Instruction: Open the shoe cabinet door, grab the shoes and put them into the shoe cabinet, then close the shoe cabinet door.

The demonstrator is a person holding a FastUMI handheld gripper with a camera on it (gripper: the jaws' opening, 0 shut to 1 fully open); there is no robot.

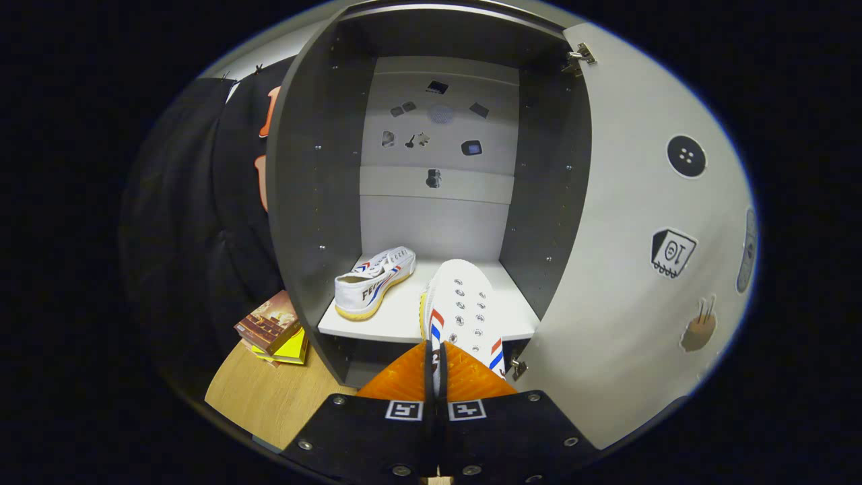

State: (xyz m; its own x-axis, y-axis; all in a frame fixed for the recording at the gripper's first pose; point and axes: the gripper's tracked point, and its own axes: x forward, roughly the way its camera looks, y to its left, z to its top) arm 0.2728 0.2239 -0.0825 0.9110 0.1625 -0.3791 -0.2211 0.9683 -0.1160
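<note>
Hand-held gripper [435,367] points level into shoe cabinet [316,202], fingers pinching second shoe [465,303].

The gripper [436,367] has ridged wedge jaws on black blocks, each block carrying a square black-and-white marker and silver screws.

Canvas-like cloth is seen on both shoes [374,281], soles rubbery. Cabinet shelf [404,316] matt, smooth laminate. Hinge [579,56], upper right, shiny metal. Floor [269,394] wood-grained.
</note>
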